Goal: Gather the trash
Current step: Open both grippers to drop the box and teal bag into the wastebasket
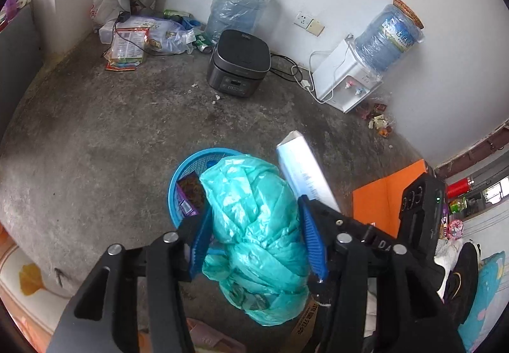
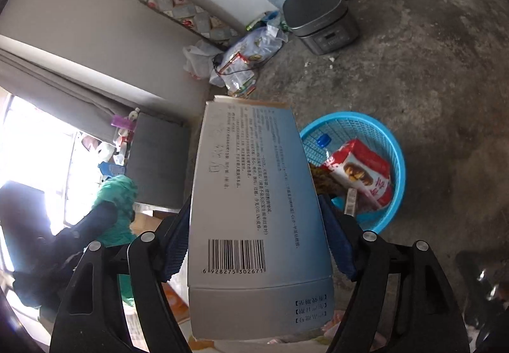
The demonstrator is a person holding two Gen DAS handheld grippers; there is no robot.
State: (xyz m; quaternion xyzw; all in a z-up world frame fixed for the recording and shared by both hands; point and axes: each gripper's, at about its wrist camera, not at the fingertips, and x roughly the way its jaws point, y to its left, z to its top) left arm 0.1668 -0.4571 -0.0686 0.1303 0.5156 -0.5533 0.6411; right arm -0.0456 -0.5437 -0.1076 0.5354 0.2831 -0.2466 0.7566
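My left gripper (image 1: 254, 244) is shut on a crumpled teal plastic bag (image 1: 251, 225) and holds it above the floor, just in front of a round blue basket (image 1: 178, 181). My right gripper (image 2: 257, 244) is shut on a blue-and-white cardboard box (image 2: 251, 181) with a barcode, held up left of the blue basket (image 2: 391, 143). The basket holds a red snack bag (image 2: 362, 171), a blue-capped bottle (image 2: 323, 141) and dark wrappers. The box also shows in the left wrist view (image 1: 305, 174), to the right of the teal bag.
A dark rice cooker (image 1: 238, 63), an empty water jug (image 1: 235, 6) and a white water dispenser (image 1: 346, 76) stand along the far wall. Plastic bags and wrappers (image 1: 136, 41) lie in the left corner. Candy wrappers (image 1: 378, 120) lie by the dispenser. An orange board (image 1: 385, 197) is at right.
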